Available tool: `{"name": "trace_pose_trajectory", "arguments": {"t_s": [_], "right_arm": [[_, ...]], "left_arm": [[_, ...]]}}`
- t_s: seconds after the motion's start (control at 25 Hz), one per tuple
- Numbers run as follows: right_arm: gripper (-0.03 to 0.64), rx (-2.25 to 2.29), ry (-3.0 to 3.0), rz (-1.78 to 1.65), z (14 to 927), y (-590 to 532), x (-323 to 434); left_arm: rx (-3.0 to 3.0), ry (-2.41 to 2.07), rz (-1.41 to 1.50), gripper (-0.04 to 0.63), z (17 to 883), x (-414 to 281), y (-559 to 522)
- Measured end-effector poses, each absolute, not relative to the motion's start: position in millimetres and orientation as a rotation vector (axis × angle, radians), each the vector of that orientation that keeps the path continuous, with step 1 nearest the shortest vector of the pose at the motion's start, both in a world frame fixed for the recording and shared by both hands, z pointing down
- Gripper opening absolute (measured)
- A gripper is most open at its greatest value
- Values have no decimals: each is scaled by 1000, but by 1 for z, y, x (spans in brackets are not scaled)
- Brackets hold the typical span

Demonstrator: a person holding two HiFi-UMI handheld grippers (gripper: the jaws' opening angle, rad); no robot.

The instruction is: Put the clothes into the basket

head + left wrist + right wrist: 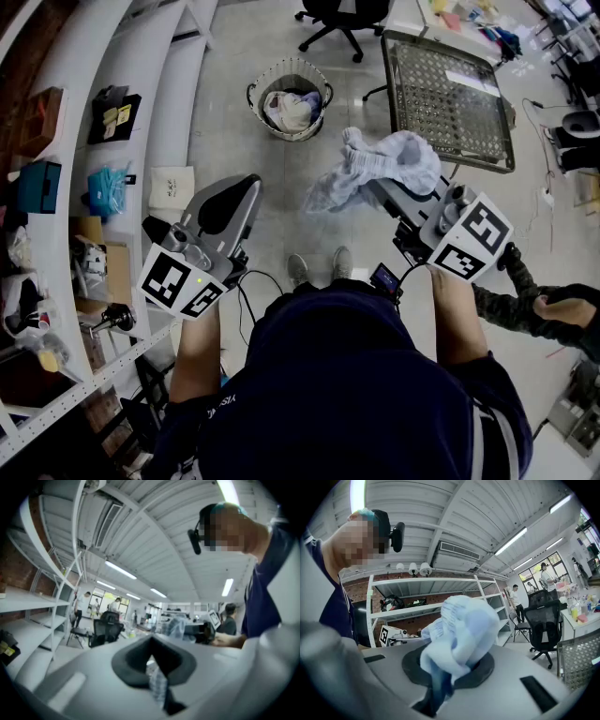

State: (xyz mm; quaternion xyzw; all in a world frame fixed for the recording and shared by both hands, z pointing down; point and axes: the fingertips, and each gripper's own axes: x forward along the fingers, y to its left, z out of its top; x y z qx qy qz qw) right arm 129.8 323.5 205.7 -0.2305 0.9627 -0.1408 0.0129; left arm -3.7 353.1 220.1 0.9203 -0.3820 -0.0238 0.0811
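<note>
I'm looking down on a grey concrete floor [234, 141]. White shelves [70, 141] run along my left side, cluttered with bags and boxes. A mesh-topped table [441, 103] stands ahead to the right, with a black office chair [342, 19] beyond it. The two claw views show a white ribbed ceiling with strip lights, a brick wall behind the shelving, and people standing far off across the room.

The basket [255, 98] sits on the floor ahead, between the shelves and the table and well apart from both claws. A few pale clothes [289, 108] are already bundled inside it.

Both forearms reach forward from the body at about the same height, and both claws point level. The right claw [375, 187] is out in front, ahead of its marker cube [469, 239]. Its jaws are clamped on a light blue garment [389, 164], which bunches up over the claw's nose and spills to its left, hanging in the air. In the right claw view the fabric [461, 630] wells up out of the jaws [450, 667] and hides most of the pads.

The left claw [234, 187] is held lower-left, beside the shelves. Its jaws [152, 660] are drawn together, and a thin pale checked strip [157, 681] shows in the slit between them. I can't make out what that strip is.

The tips of two shoes [319, 267] show on the floor between the claws.
</note>
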Motion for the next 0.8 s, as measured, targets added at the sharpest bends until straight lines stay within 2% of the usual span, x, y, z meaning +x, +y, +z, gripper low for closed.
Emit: {"name": "trace_pose_trajectory", "arguments": {"t_s": [0.8], "right_arm": [[49,-732,2989,-452,203,318,129]], "left_arm": [[2759,-1131,-76,3,222,-7,351]]}}
